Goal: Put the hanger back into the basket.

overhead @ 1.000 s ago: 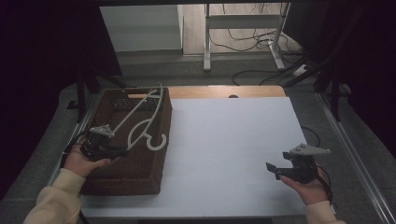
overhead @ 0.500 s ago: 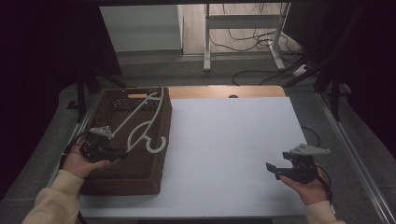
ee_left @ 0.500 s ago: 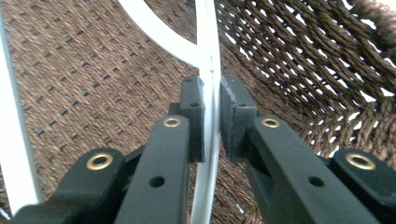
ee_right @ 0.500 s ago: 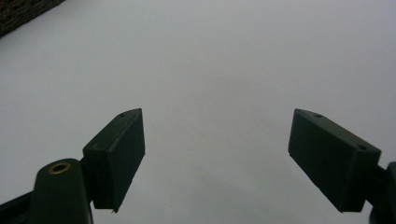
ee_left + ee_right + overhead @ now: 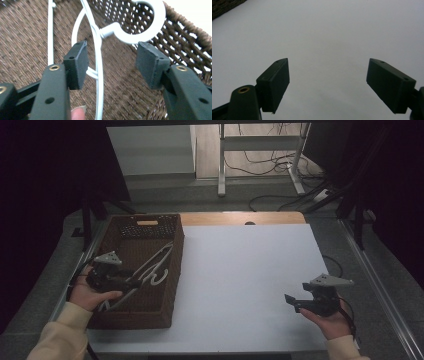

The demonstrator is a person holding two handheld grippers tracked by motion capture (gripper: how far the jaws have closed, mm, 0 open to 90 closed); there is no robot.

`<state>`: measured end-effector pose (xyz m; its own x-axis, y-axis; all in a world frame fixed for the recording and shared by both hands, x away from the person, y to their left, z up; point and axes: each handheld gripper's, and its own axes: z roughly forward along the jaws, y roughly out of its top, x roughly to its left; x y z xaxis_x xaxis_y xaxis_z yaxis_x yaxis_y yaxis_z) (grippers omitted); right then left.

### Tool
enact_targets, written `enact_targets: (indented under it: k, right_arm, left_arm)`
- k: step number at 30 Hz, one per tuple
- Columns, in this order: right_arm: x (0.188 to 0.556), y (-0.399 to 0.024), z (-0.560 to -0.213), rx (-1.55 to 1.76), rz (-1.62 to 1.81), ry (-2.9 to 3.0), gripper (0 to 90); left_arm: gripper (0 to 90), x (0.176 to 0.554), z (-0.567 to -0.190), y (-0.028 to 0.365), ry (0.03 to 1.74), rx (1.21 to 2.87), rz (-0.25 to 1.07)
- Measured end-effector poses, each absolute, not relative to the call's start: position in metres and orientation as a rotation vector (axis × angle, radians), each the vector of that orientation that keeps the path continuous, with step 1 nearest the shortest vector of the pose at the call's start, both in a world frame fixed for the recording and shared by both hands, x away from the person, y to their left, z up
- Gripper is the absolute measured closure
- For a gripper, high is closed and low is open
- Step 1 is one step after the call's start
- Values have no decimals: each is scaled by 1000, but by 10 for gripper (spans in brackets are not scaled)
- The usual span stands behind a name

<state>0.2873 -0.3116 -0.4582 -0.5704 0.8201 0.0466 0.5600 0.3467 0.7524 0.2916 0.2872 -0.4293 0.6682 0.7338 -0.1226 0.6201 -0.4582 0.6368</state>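
We hold the left gripper (image 5: 131,281) over the woven basket (image 5: 172,270) at the table's left side; its jaws have just been opening, and the white hanger (image 5: 98,62) now runs loose between them, no pad pressing on it. The hanger lies inside the basket, its hook (image 5: 147,27) propped against the wicker wall nearest the white table surface (image 5: 250,270).

Risks as we judge them: the left pad (image 5: 77,63) sits just beside the wire, so pulling the left gripper out crooked could snag the hanger and drag it back up. The hook, leaning on the weave, may catch there and tip the hanger over the rim. A second white rod (image 5: 50,32) lies beside it; the pieces could tangle.

The right gripper (image 5: 295,302) hovers over bare tabletop, jaws spread wide with nothing between them, well apart from the basket. Cables (image 5: 260,165) trail on the floor beyond the table, out of our way.
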Motion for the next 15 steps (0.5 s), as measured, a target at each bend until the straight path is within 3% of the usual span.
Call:
enact_targets:
  k: [2,7,15]
  right_arm:
    - [287,-311,-458,1220,1068,2276,187]
    - [288,-310,-458,1214,1069,2280,185]
    - [288,-310,-457,1208,1078,2279,183]
  left_arm:
    - [409,290,-428,286,1040,2205,232]
    - [268,282,-420,275,1042,2146,275]
    - [208,261,-412,244,1002,2047,324]
